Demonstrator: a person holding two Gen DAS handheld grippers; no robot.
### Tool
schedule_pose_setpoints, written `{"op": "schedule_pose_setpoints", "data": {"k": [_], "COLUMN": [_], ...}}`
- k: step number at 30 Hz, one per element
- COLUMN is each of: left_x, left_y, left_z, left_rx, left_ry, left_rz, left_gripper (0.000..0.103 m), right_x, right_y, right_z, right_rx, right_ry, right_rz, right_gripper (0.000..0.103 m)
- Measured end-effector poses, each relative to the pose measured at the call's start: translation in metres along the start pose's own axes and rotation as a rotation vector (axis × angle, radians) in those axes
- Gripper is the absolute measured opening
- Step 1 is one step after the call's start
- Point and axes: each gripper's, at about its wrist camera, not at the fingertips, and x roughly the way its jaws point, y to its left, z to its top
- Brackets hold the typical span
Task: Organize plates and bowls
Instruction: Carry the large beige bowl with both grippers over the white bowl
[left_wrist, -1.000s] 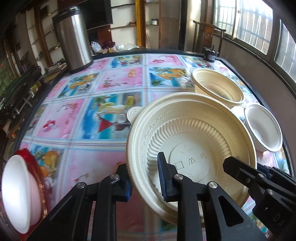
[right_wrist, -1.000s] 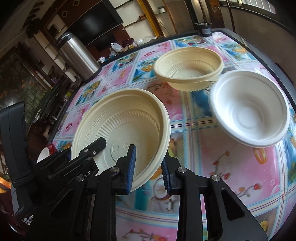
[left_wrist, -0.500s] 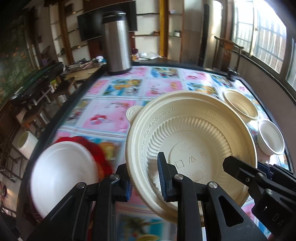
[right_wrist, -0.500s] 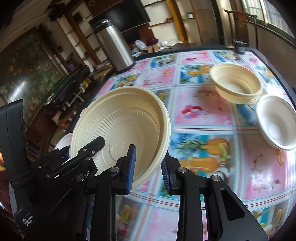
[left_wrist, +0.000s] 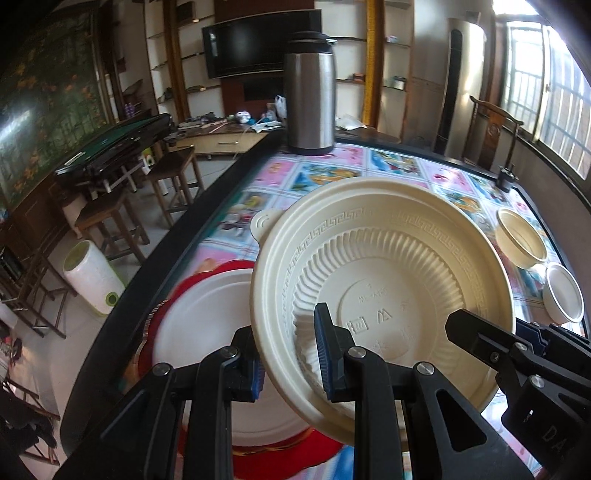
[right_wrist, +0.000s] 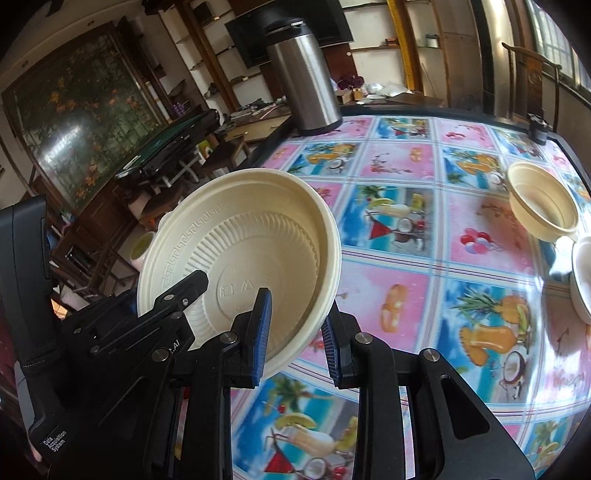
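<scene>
Left wrist view: the left gripper (left_wrist: 290, 354) pinches the rim of one big cream plate (left_wrist: 384, 295), round with ridges and a key pattern, held above the table (left_wrist: 325, 173). Under it lies one smooth white plate (left_wrist: 203, 317) on one red mat (left_wrist: 229, 454). Far right sit one cream bowl (left_wrist: 521, 238) and one white bowl (left_wrist: 563, 299).

Right wrist view: the right gripper (right_wrist: 297, 332) clamps the same plate's other edge. One shiny steel flask (right_wrist: 304, 77) stands behind.

Ribbed cream bowl (left_wrist: 399, 266) held tilted above white plate (left_wrist: 207, 317), red plate (left_wrist: 295, 452) beneath
</scene>
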Motion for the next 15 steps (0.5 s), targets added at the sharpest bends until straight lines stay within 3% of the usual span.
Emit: {"op": "schedule_pose_setpoints", "data": {"k": [15], "left_x": [0.012], "left_y": [0.056], "left_z": [-0.008], "left_rx": [-0.081], "left_ry": [0.028], "left_rz": [0.068], "left_gripper": [0.023], "right_x": [0.042], "right_y": [0.060], "right_z": [0.003], "right_rx": [-0.091], "right_ry": [0.072], "right_rz": [0.038], "right_gripper": [0.027]}}
